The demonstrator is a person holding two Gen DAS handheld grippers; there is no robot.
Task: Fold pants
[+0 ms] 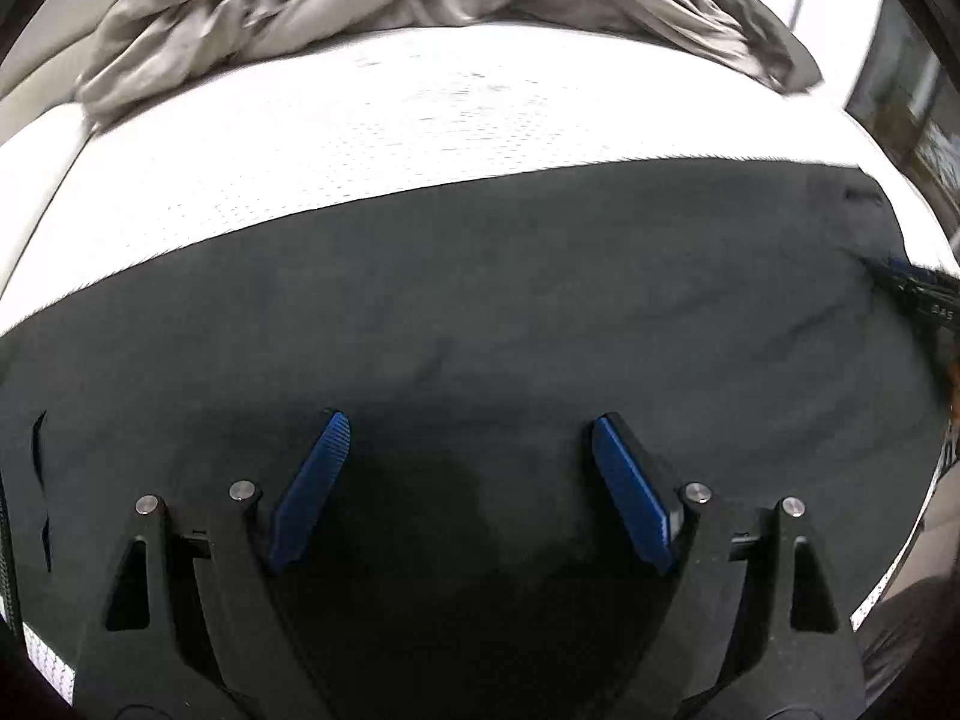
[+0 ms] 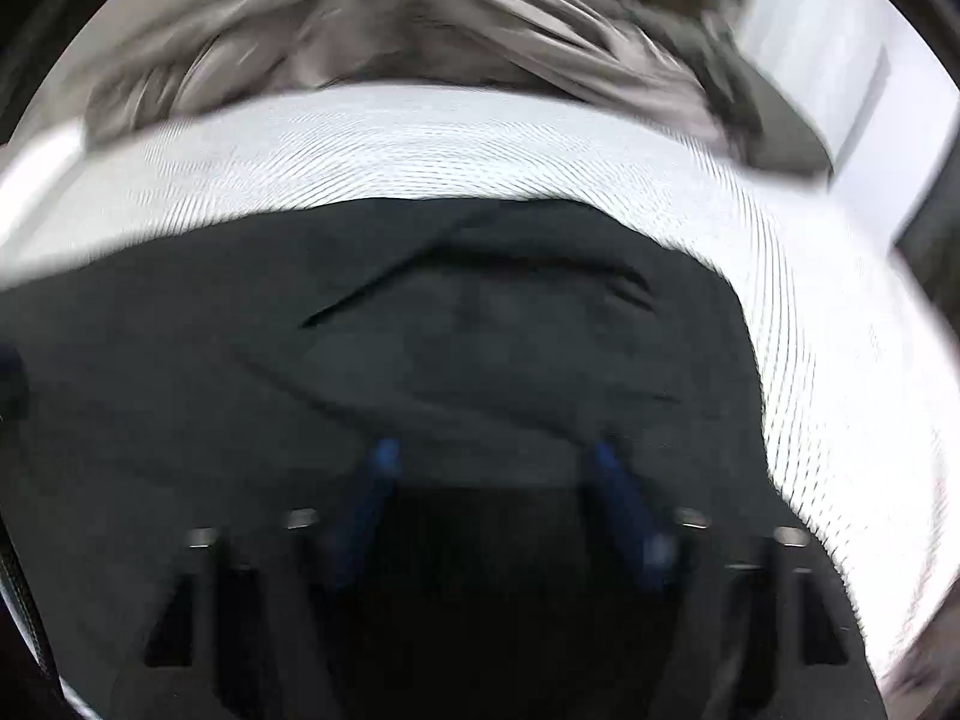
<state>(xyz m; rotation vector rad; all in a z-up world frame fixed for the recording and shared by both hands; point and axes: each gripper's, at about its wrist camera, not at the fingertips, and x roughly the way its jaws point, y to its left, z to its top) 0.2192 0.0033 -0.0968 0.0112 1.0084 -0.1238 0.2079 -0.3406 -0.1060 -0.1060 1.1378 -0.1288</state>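
Dark grey pants (image 1: pixel 480 300) lie spread flat across a white mattress (image 1: pixel 360 138). My left gripper (image 1: pixel 471 423) is open above the pants, its blue pads (image 1: pixel 312 492) wide apart with nothing between them. In the right wrist view the pants (image 2: pixel 420 348) show a long crease and a folded edge near the far side. My right gripper (image 2: pixel 492 450) is open just above the cloth, blurred by motion, its blue pads (image 2: pixel 624 510) apart and empty. The right gripper also shows at the right edge of the left wrist view (image 1: pixel 918 294).
A crumpled beige-grey blanket (image 1: pixel 390 6) is heaped along the far side of the mattress, also in the right wrist view (image 2: pixel 450 30). The mattress (image 2: pixel 840 330) edge curves down on the right. A wall and dark furniture lie beyond at the right.
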